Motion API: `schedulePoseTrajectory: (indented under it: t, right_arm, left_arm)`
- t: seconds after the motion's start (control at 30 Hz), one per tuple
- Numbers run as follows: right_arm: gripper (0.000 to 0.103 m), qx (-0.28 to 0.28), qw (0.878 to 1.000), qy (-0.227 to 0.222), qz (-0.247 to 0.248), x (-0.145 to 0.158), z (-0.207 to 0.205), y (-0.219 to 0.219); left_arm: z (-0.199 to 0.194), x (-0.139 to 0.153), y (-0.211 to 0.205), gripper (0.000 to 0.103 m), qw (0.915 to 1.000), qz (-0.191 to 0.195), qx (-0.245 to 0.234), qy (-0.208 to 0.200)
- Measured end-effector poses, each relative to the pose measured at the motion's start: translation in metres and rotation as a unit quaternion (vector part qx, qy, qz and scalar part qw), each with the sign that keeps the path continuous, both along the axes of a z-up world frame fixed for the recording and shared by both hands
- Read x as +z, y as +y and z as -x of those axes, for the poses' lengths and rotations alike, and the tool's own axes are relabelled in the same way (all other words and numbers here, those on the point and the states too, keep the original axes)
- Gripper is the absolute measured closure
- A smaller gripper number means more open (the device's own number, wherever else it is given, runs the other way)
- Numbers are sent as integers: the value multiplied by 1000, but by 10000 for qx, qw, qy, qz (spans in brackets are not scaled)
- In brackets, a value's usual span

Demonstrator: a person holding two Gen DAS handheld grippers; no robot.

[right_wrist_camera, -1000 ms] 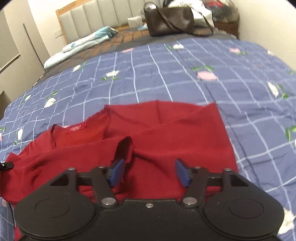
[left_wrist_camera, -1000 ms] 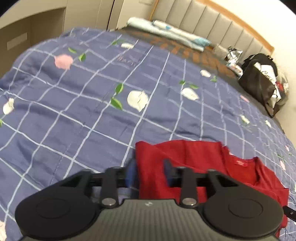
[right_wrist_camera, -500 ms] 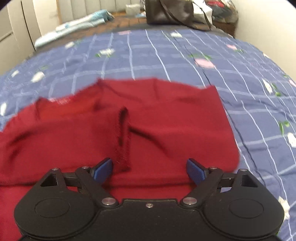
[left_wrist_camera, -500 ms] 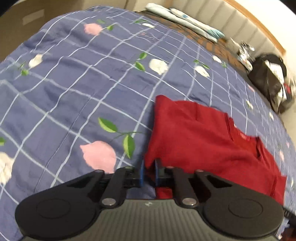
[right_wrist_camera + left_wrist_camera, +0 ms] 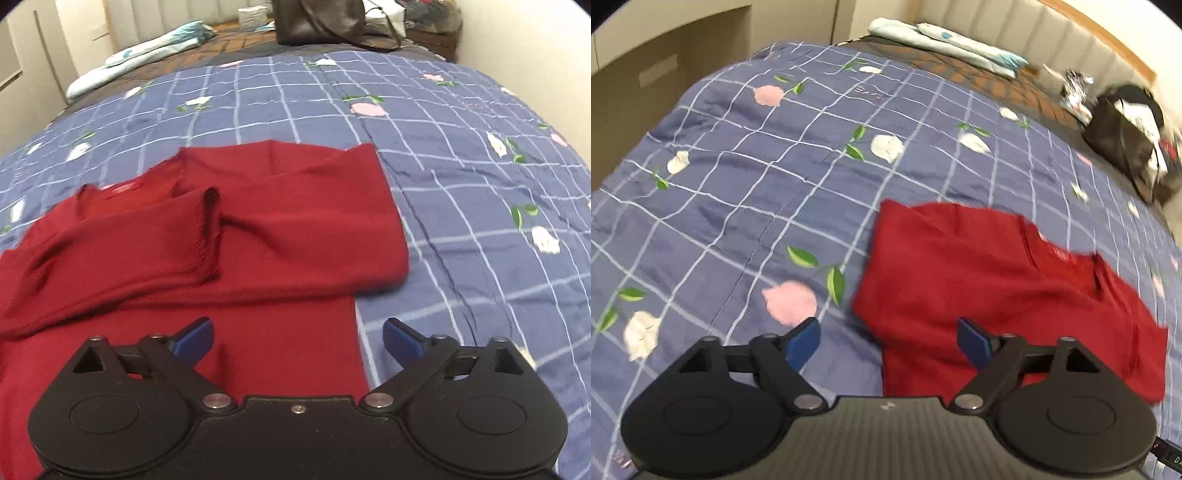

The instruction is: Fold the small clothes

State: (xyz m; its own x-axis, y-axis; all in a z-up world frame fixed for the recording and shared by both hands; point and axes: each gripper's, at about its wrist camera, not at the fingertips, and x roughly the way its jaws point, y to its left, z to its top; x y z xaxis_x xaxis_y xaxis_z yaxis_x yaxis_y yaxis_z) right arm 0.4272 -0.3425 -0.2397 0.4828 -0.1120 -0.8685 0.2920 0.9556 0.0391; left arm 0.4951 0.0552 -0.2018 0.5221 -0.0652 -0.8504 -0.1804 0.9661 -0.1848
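Blue quilt (image 5: pixel 461 177) bears a red top (image 5: pixel 280 236), sleeves folded inward; lengthwise fold remains. Left gripper (image 5: pixel 888 341) and right gripper (image 5: pixel 298 334) gape empty at six o'clock.

Blue checked floral quilt (image 5: pixel 746 192) on bed; pale pillows (image 5: pixel 945 40) by headboard (image 5: pixel 1052 40); dark bag (image 5: pixel 317 18) beyond.

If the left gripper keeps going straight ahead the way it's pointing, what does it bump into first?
Probably the edge of the red top. The left gripper is open, and that edge lies just ahead between its fingers, on the blue quilt. How far above the cloth it is, I can't tell.
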Motion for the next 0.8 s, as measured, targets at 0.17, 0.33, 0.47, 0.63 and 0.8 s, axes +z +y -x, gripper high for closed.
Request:
schedulePoseTrajectory:
  t: [0.17, 0.33, 0.47, 0.63, 0.8]
  right_arm:
    - [1, 199, 9991, 363, -134, 8, 39, 6]
    - [1, 109, 9958, 822, -395, 9, 93, 1]
    - [1, 154, 9891, 1285, -705, 5, 138, 0]
    - [1, 358, 9759, 1715, -1299, -12, 160, -8]
    - [4, 277, 9739, 1632, -1552, -20, 168, -15]
  left_arm:
    - [41, 0, -17, 0, 9986, -152, 114, 497]
    - [83, -25, -30, 0, 9915, -69, 63, 1296]
    - [116, -43, -39, 0, 9827, -197, 182, 1834]
    - [147, -57, -42, 0, 9739, -174, 466, 2216]
    - [156, -52, -51, 0, 9740, -429, 434, 2180]
